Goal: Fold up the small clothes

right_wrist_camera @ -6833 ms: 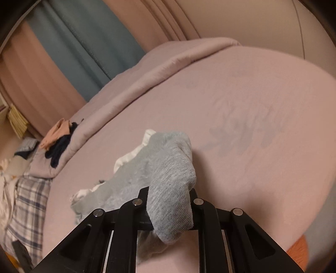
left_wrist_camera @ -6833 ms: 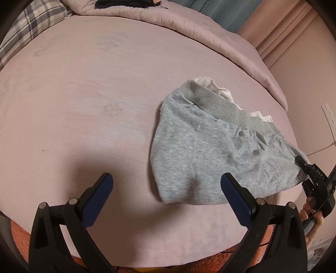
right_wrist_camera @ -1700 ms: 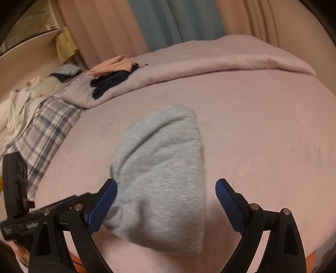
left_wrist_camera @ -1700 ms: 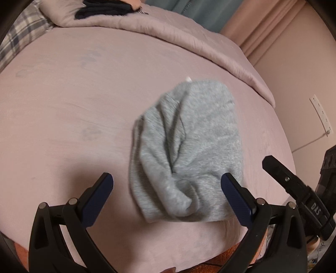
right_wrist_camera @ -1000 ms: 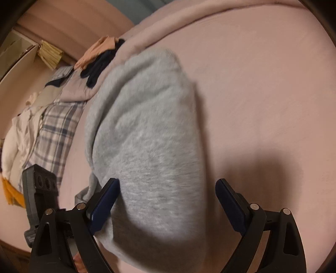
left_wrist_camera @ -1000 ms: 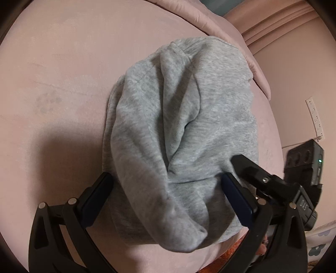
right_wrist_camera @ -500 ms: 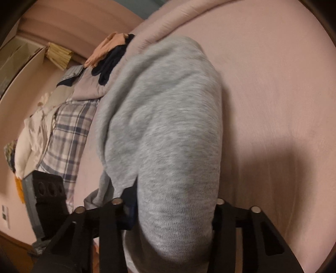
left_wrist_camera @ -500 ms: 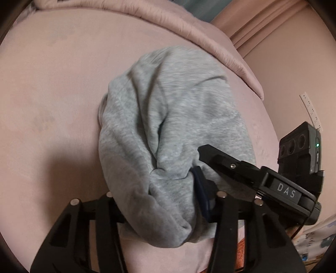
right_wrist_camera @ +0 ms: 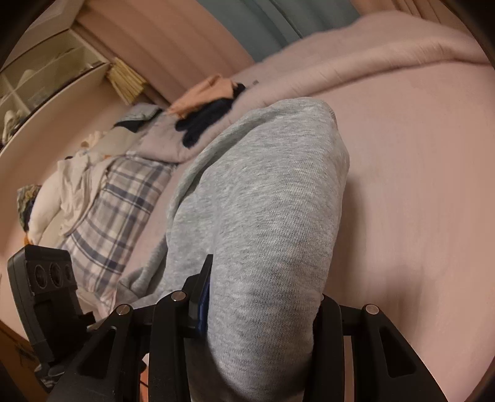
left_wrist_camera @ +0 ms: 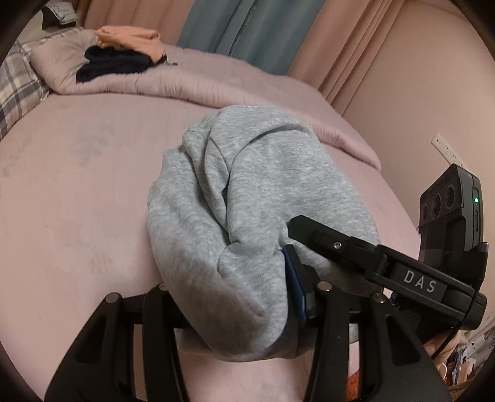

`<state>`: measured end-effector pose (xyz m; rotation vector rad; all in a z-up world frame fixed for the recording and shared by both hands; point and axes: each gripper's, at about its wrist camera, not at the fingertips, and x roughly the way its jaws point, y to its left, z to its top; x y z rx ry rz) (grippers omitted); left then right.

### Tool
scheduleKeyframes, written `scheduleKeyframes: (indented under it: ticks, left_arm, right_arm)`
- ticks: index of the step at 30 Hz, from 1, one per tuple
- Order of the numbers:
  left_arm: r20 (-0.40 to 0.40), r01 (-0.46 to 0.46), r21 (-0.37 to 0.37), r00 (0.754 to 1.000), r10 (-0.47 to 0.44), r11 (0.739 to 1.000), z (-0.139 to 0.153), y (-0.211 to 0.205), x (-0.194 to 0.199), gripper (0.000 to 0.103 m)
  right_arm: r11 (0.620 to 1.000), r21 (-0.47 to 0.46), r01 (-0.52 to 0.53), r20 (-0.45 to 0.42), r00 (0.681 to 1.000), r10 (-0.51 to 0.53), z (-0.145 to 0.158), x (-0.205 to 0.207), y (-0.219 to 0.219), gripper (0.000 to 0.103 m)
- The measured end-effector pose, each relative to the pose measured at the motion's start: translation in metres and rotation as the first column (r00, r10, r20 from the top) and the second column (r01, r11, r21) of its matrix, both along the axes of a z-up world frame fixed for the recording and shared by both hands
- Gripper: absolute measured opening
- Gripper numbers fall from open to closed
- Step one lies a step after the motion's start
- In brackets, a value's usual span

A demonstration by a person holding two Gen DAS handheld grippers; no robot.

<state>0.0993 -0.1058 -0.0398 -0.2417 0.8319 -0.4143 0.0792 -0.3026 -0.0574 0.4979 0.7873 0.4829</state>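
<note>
My left claw (left_wrist_camera: 235, 297): closed down onto the near end of the folded grey sweat garment (left_wrist_camera: 247, 216); the bundle fills the gap between my fingers, and the blue pad (left_wrist_camera: 295, 290) on one finger presses into its side. These jaws closed within the last second, with the cloth between them.

My right claw (right_wrist_camera: 260, 309): likewise clamped on a thick fold of the same grey garment (right_wrist_camera: 272, 222), one blue pad (right_wrist_camera: 204, 293) showing at the cloth's left edge. Its jaws also closed within the last second, around the cloth.

Both claws together: they grip the same near end side by side; in the left view my right claw (left_wrist_camera: 312, 247) comes in from the right, its fingers touching the cloth just beside my own finger.

Garment: a bunched, rolled grey bundle stretching away from me over the pink bed (left_wrist_camera: 77, 201). Its near end is held in the claws; whether the far end touches the sheet I cannot tell.

Bed: pink sheet, with a rolled pink duvet (left_wrist_camera: 191, 83) along the far edge.

On the duvet: a peach garment (left_wrist_camera: 130, 37) and a dark navy one (left_wrist_camera: 114, 65), well apart from the grey bundle.

Far left: a plaid pillow (right_wrist_camera: 123, 198) and white cloth (right_wrist_camera: 68, 182) beyond it.

Backdrop: pink curtains with a teal panel (left_wrist_camera: 247, 27) between them.
</note>
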Motion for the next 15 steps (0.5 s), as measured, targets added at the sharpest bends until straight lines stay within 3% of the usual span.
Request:
scheduleKeyframes:
  ticks: [5,15]
  left_arm:
    - [0.053,-0.013,0.047,0.999,0.01,0.999,-0.004,-0.004,0.016,0.048]
    - [-0.074,-0.031,0.038,0.997,0.034,0.999,-0.059,0.002,0.052,0.048]
  right_arm:
    - [0.999,-0.051,-0.001,0.035,0.999,0.003,0.005,0.02,0.008,0.041]
    - [0.989,-0.139,-0.044,-0.055,0.998,0.037,-0.035,0.059,0.021,0.041]
